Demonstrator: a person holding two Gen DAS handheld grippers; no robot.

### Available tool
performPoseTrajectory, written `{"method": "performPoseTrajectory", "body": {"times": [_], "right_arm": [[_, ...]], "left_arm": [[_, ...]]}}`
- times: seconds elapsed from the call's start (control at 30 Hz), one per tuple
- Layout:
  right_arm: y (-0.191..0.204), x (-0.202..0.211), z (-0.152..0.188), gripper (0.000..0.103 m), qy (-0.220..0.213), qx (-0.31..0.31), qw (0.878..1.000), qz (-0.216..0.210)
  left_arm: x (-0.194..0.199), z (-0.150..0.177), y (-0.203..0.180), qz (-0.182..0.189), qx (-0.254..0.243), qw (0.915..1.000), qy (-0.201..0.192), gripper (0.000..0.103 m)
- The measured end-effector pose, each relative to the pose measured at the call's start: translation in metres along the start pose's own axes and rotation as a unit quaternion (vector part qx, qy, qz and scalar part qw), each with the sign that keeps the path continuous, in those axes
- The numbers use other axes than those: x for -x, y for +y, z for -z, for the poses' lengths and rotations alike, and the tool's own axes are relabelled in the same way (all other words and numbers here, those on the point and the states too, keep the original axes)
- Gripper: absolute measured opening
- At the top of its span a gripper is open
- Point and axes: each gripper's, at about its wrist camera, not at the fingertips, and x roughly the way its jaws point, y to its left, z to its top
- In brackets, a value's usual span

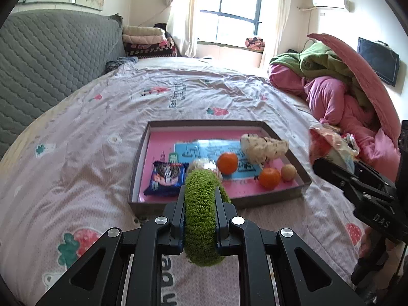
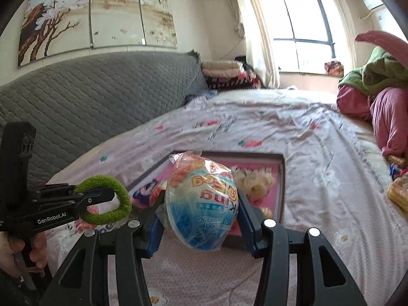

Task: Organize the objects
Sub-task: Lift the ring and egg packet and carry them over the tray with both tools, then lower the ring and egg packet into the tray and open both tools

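Objects for sorting are partly gathered in a shallow tray (image 1: pixel 137 158) lying on the bed (image 1: pixel 76 132), toward its near edge. Inside it sit a dark biscuit packet (image 1: pixel 167 178) at the near left corner, two oranges (image 1: pixel 227 162), a small pale fruit (image 1: pixel 288 172) by the right wall, and a cream fluffy item (image 1: pixel 262 147) toward the far right. The left tongs (image 1: pixel 200 199) are clamped on a green fuzzy ring (image 1: pixel 200 219), held just short of the tray's near wall. The right tongs (image 2: pixel 201 204) are clamped on a wrapped egg-shaped snack (image 2: pixel 201 204), raised above the bed near the tray's near right corner. Judging by this, the job looks well along: several things are already in the tray, and two more are in hand and not yet placed. A few wrapped snacks (image 2: pixel 397 193) lie at the bed's right edge, so some collecting probably remains.
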Motion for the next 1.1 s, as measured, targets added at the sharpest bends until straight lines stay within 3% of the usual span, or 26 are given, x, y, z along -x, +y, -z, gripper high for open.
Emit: {"method": "performPoseTrajectory", "body": {"times": [0.27, 0.6, 1.1], "right_arm": [[0.002, -0.008, -0.014, 0.051, -0.014, 0.015, 0.999, 0.026], [0.012, -0.039, -0.022, 0.051, -0.008, 0.043, 0.999, 0.026], [0.026, -0.100, 0.004, 0.051, 0.058, 0.069, 0.996, 0.013]], "left_arm": [[-0.011, -0.022, 0.015, -0.005, 0.004, 0.9998, -0.018, 0.016], [-0.040, -0.044, 0.043, -0.018, 0.011, 0.9995, -0.022, 0.016], [-0.100, -0.029, 0.062, 0.011, 0.051, 0.9985, 0.018, 0.017]]}}
